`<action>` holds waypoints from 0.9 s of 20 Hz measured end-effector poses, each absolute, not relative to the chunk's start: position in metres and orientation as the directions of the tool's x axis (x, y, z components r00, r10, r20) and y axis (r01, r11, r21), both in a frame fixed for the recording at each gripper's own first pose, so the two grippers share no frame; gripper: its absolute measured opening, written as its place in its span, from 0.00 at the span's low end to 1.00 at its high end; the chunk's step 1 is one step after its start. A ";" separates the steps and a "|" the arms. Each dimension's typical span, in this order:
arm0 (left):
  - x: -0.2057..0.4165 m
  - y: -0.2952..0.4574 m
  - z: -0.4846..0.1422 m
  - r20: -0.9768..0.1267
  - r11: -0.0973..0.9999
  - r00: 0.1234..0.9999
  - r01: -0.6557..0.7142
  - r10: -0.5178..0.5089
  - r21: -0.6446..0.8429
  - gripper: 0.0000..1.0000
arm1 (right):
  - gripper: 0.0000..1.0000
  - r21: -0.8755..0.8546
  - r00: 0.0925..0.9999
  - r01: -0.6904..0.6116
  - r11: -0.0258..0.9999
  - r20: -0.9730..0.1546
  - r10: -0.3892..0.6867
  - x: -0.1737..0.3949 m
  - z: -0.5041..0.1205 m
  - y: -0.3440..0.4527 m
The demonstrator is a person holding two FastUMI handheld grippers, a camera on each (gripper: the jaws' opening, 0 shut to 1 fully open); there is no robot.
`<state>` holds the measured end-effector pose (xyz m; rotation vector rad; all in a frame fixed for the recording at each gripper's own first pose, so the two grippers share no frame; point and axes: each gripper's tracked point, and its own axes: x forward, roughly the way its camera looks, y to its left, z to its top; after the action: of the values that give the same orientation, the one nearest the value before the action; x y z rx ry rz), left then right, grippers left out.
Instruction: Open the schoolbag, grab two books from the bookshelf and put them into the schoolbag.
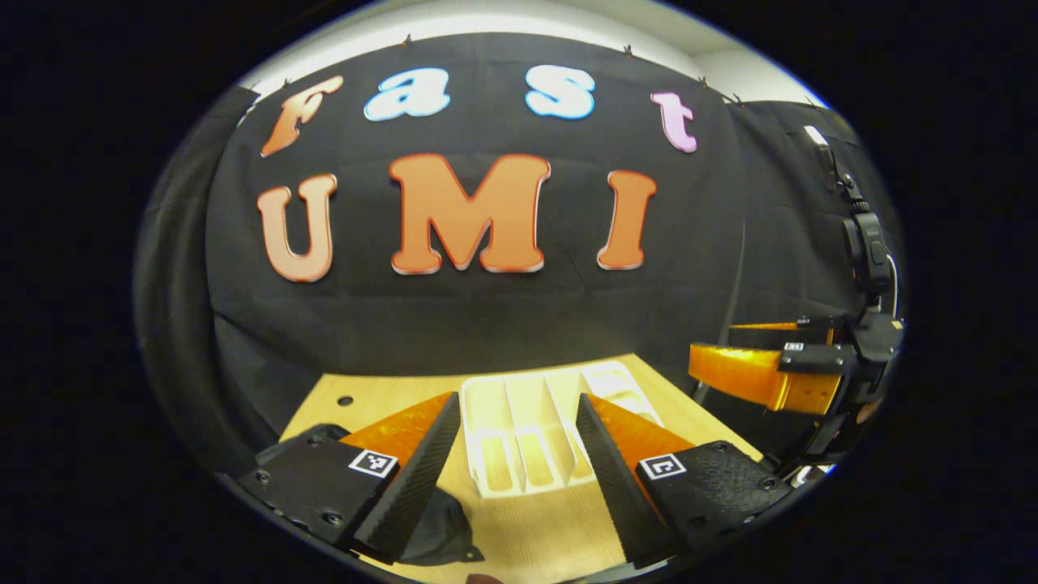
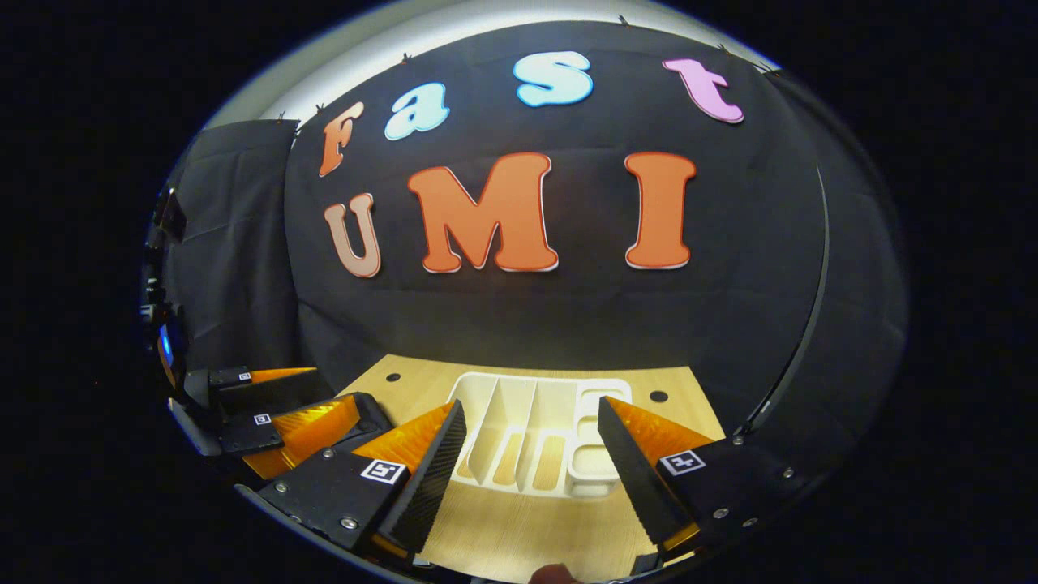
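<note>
The bookshelf (image 1: 539, 430), a white slotted rack, is seen bookless; left gripper (image 1: 519, 454) and right gripper (image 2: 531, 466) are held spread, nothing pinched.

A wooden table (image 1: 535, 527) stands before a black cloth wall (image 1: 486, 316).

The left gripper view looked forward and slightly down along its own fingers across a pale wooden table (image 1: 535, 527) toward the booth's black back wall, close above the tabletop. The right gripper view faced the same way from just beside it. Both shared the white slotted bookshelf (image 1: 539, 430) (image 2: 535, 438) between their fingers, and each caught the other gripper at its edge
</note>
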<state>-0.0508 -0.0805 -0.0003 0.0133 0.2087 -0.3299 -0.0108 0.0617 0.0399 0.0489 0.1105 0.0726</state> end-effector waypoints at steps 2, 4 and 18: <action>-0.049 -0.075 0.014 -0.124 0.957 0.949 0.291 -0.291 -0.019 0.93 | 0.98 0.023 0.998 -0.055 0.998 -0.038 0.056 -0.010 0.054 0.063; -0.046 -0.069 0.032 -0.048 0.961 0.960 0.275 -0.276 -0.017 0.93 | 0.98 -0.002 0.999 -0.044 0.999 0.013 0.044 -0.010 0.062 0.067; -0.044 -0.032 0.018 0.072 0.970 0.969 0.239 -0.236 -0.040 0.95 | 0.97 -0.003 0.992 0.007 1.000 0.130 -0.006 0.004 0.051 0.096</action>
<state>-0.0445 -0.0315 0.0183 -0.0487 -0.0668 -0.2398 0.0037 0.0961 0.0513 -0.0037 -0.1301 -0.0065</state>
